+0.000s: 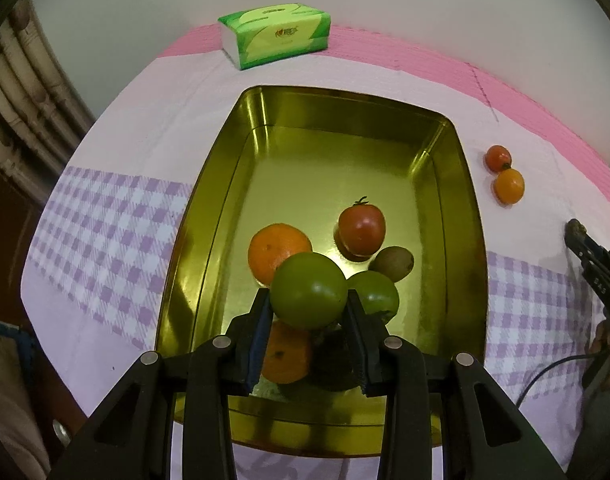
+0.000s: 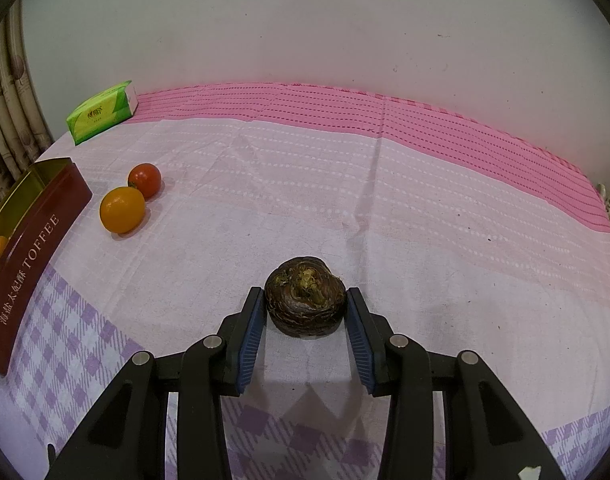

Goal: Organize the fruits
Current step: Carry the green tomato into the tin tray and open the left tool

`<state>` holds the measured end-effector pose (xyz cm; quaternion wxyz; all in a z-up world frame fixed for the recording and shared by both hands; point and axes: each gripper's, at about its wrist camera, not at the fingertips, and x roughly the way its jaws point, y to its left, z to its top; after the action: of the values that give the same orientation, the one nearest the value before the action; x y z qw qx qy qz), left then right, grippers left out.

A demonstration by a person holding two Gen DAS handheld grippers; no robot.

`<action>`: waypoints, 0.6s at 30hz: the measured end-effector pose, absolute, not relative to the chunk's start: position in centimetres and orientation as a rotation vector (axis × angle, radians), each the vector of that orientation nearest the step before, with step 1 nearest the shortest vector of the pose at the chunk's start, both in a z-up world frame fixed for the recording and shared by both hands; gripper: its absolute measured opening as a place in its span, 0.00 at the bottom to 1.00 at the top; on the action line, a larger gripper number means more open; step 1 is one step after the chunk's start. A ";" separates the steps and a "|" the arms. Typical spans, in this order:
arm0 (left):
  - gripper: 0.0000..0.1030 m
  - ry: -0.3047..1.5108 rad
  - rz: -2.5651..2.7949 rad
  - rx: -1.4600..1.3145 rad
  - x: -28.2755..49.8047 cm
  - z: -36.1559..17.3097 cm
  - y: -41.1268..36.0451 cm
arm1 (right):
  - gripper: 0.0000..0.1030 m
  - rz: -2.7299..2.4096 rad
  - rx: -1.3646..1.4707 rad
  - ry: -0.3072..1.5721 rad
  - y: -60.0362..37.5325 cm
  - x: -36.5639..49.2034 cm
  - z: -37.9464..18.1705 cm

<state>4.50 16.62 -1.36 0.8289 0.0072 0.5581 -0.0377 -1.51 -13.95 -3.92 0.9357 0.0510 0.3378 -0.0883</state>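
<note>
The left gripper (image 1: pixel 309 312) points steeply down over the gold tin (image 1: pixel 209 216), its fingers (image 1: pixel 261 320) closed on a green fruit (image 1: pixel 308 290) held above the tin's near end. Below it in the tin lie two oranges (image 1: pixel 279 250), a red tomato (image 1: pixel 362 229), a kiwi (image 1: pixel 393 263), another green fruit (image 1: pixel 375 294) and a dark item I cannot identify (mostly hidden behind the fingers).

The right gripper (image 2: pixel 305 320) slants down toward the tabletop (image 2: pixel 345 200), near its front edge. Its fingers (image 2: pixel 251 332) stand on either side of a dark brown knobbly fruit (image 2: pixel 305 296) resting on the cloth; the left pad looks to touch it, but whether the right pad does I cannot tell.

Beside the tin's long side, toward the middle of the tabletop, a yellow-orange fruit (image 2: pixel 122 209) and a small red tomato (image 2: pixel 145 180) sit touching each other. A green tissue pack (image 2: pixel 101 118) lies at the far left corner, by the wall.
</note>
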 end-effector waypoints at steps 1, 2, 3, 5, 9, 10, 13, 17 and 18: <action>0.35 1.184 -0.077 0.016 4.5 -1.4 16.7 | 0.38 -0.181 0.104 0.691 -13.9 -1.5 -3.9; 0.36 1.183 -0.071 0.020 4.5 -1.4 16.8 | 0.38 -0.181 0.104 0.691 -14.0 -1.5 -3.9; 0.36 1.183 -0.066 0.024 4.5 -1.5 16.9 | 0.38 -0.181 0.104 0.691 -14.0 -1.5 -3.9; 0.35 1.184 -0.057 0.022 4.5 -1.6 17.2 | 0.38 -0.181 0.104 0.691 -13.9 -1.5 -3.9; 0.36 1.192 -0.044 0.021 4.5 -1.9 17.4 | 0.38 -0.181 0.104 0.691 -13.9 -1.5 -3.9; 0.36 1.195 -0.042 0.021 4.6 -2.0 17.4 | 0.38 -0.181 0.103 0.691 -13.9 -1.5 -3.9; 0.36 1.199 -0.038 0.017 4.6 -2.1 17.7 | 0.37 -0.182 0.103 0.691 -14.0 -1.5 -3.9; 0.37 1.216 -0.040 0.011 4.5 -2.5 18.0 | 0.37 -0.182 0.103 0.691 -13.9 -1.5 -3.9; 0.36 1.220 -0.043 0.007 4.5 -2.6 18.0 | 0.37 -0.183 0.102 0.691 -13.9 -1.5 -3.8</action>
<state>4.51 18.00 -2.58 0.8193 0.0033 0.5730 -0.0201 -1.46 -13.88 -3.84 0.9355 0.0498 0.3382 -0.0895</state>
